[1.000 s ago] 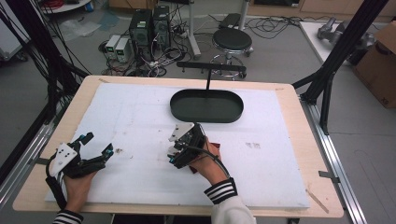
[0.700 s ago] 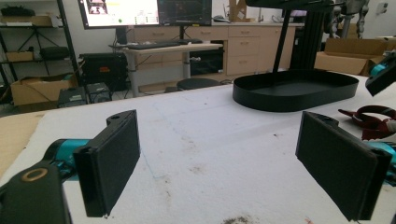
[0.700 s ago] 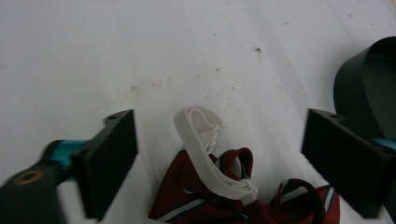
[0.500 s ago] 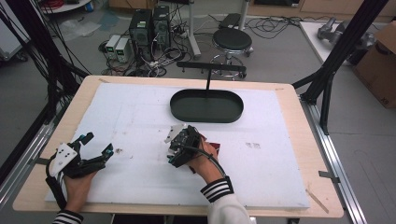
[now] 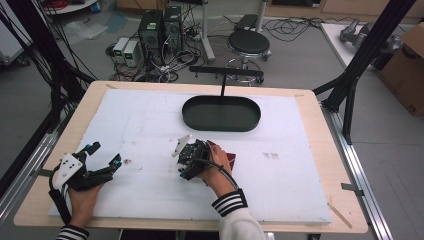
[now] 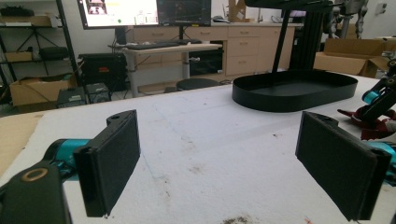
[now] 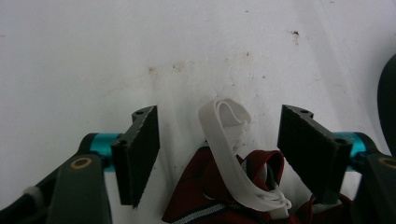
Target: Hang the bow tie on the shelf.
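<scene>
Closing just now, right gripper (image 7: 219, 154) jaws not yet pressing dark red cloth (image 7: 210, 200) between them; left gripper (image 6: 233, 168) unmoved, jaws wide open.

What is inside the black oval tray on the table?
The black oval tray looks empty: its visible floor is bare in the high view. In the left gripper view its near wall hides the floor.

Wooden table (image 5: 320, 165) covered by a white, lightly stained sheet (image 5: 150, 125). A black oval tray (image 5: 221, 113) with an upright post rests on the sheet at the far centre. A dark red cloth (image 5: 226, 159) with a white elastic band (image 7: 229, 140) lies near the middle, well apart from the tray. Small dark specks (image 5: 270, 155) mark the sheet to its right.
</scene>
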The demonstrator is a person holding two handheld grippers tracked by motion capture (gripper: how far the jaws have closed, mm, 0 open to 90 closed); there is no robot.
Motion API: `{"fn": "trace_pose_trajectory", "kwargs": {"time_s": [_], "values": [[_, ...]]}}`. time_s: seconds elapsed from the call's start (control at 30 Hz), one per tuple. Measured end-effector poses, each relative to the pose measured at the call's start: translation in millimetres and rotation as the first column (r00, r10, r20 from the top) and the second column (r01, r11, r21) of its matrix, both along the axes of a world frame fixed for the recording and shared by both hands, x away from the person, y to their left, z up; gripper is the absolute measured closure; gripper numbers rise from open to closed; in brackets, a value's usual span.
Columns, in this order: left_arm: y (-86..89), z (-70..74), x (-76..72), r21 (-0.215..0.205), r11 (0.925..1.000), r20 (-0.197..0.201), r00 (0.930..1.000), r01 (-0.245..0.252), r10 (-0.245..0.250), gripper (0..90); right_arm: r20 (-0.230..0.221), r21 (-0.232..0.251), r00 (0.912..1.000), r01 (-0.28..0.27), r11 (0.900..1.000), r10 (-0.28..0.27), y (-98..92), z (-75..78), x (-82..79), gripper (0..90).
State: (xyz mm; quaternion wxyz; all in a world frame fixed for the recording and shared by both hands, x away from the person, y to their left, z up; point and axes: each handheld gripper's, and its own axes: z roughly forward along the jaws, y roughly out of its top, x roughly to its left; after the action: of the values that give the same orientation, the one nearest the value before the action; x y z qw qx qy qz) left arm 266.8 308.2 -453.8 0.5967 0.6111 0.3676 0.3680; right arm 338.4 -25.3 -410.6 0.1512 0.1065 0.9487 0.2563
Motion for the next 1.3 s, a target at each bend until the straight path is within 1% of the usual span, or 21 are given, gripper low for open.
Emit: {"fn": "trace_pose_trajectory", "kwargs": {"time_s": [0.03, 0.07, 0.13, 0.23, 0.3, 0.4, 0.43, 0.47, 0.53, 0.6, 0.63, 0.67, 0.73, 0.77, 0.8, 0.83, 0.93, 1.1, 1.13, 1.17, 1.3], "values": [[0.0, 0.0, 0.0, 0.0, 1.0, 0.0, 1.0, 0.0, 0.0, 14.2, 0.004, -0.008, 1.0, -0.004, 1.0, 0.004, 0.2, 0.1, -0.5, 36.9], [0.0, 0.0, 0.0, 0.0, 1.0, 0.0, 1.0, 0.0, 0.0, 14.2, 0.009, -0.015, 0.9999, -0.014, 1.0, 0.014, 0.3, 0.3, -0.5, 39.1], [-0.1, -0.1, 0.0, -0.001, 1.0, 0.001, 1.0, 0.0, 0.0, 14.2, 0.017, -0.028, 0.9997, -0.015, 1.0, 0.016, 0.6, 0.7, -1.3, 41.1], [0.0, 0.0, 0.0, 0.0, 1.0, 0.0, 1.0, 0.0, 0.0, 14.2, 0.012, -0.055, 0.9998, -0.015, 0.998, 0.015, 0.2, 0.3, -1.4, 48.6], [0.0, 0.0, 0.0, -0.001, 1.0, 0.0, 1.0, 0.0, 0.0, 14.2, 0.019, -0.061, 0.9996, -0.021, 0.998, 0.022, 0.4, 0.0, -1.2, 50.3], [0.1, 0.0, 0.0, -0.001, 1.0, 0.0, 1.0, -0.001, 0.001, 14.2, 0.032, -0.069, 0.9993, -0.018, 0.997, 0.02, 1.0, 0.1, -1.8, 58.4], [0.1, 0.0, 0.0, -0.001, 1.0, 0.001, 1.0, -0.001, 0.001, 14.2, 0.032, -0.079, 0.9992, -0.021, 0.997, 0.024, 1.9, -0.5, -2.3, 62.3], [0.0, -0.1, 0.0, -0.002, 1.0, 0.001, 1.0, -0.001, 0.001, 14.2, 0.032, -0.079, 0.9992, -0.021, 0.997, 0.024, 1.9, -0.5, -2.3, 62.3], [0.1, -0.1, 0.0, -0.001, 1.0, 0.001, 1.0, -0.001, 0.001, 14.2, 0.047, -0.102, 0.9982, -0.031, 0.994, 0.036, 3.1, -2.4, -2.2, 63.3], [0.1, 0.0, 0.0, -0.001, 1.0, 0.0, 1.0, -0.001, 0.001, 14.2, 0.048, -0.104, 0.9981, -0.034, 0.994, 0.039, 3.1, -2.8, -2.0, 63.4], [0.0, 0.0, 0.1, -0.001, 1.0, -0.001, 1.0, 0.0, 0.0, 14.2, 0.05, -0.104, 0.9981, -0.031, 0.994, 0.036, 2.9, -3.6, -1.8, 69.2], [0.1, 0.0, 0.0, 0.003, 1.0, -0.002, 1.0, 0.001, -0.001, 14.2, 0.05, -0.104, 0.9981, -0.031, 0.994, 0.036, 2.9, -3.6, -1.8, 69.2], [0.0, 0.0, 0.0, 0.003, 1.0, -0.001, 1.0, 0.0, 0.0, 14.2, 0.073, -0.116, 0.9966, -0.029, 0.993, 0.038, 2.7, -3.6, -2.5, 74.0], [0.0, 0.0, 0.1, -0.001, 1.0, -0.001, 1.0, 0.0, 0.0, 14.2, 0.092, -0.114, 0.995, -0.027, 0.993, 0.038, 2.8, -1.7, -3.2, 77.3], [0.0, 0.0, 0.1, -0.001, 1.0, -0.001, 1.0, 0.0, 0.0, 14.2, 0.092, -0.114, 0.995, -0.027, 0.993, 0.038, 2.8, -1.7, -3.2, 77.3], [0.1, 0.0, 0.1, -0.001, 1.0, -0.002, 1.0, 0.0, 0.0, 14.3, 0.096, -0.103, 0.9947, -0.029, 0.994, 0.039, 2.7, -0.6, -3.5, 78.8], [0.0, 0.0, 0.1, 0.0, 1.0, -0.001, 1.0, 0.0, 0.0, 14.2, 0.119, -0.089, 0.9923, -0.026, 0.996, 0.036, 2.1, 2.4, -4.8, 80.5], [0.0, 0.0, 0.1, -0.001, 1.0, -0.001, 1.0, -0.001, 0.001, 14.2, 0.118, -0.078, 0.9926, -0.02, 0.997, 0.029, -0.1, 4.0, -4.5, 81.0], [0.0, 0.0, 0.1, -0.001, 1.0, -0.002, 1.0, -0.001, 0.001, 14.2, 0.128, -0.068, 0.9913, -0.022, 0.997, 0.031, -1.0, 5.3, -3.7, 81.0], [0.0, 0.0, 0.2, -0.001, 1.0, -0.002, 1.0, -0.001, 0.001, 14.2, 0.128, -0.068, 0.9913, -0.022, 0.997, 0.031, -1.0, 5.3, -3.7, 81.0], [0.0, 0.0, 0.2, -0.001, 1.0, -0.001, 1.0, -0.001, 0.001, 14.2, 0.124, -0.026, 0.9919, -0.023, 0.999, 0.026, -4.2, 8.5, -2.6, 81.2]]}}
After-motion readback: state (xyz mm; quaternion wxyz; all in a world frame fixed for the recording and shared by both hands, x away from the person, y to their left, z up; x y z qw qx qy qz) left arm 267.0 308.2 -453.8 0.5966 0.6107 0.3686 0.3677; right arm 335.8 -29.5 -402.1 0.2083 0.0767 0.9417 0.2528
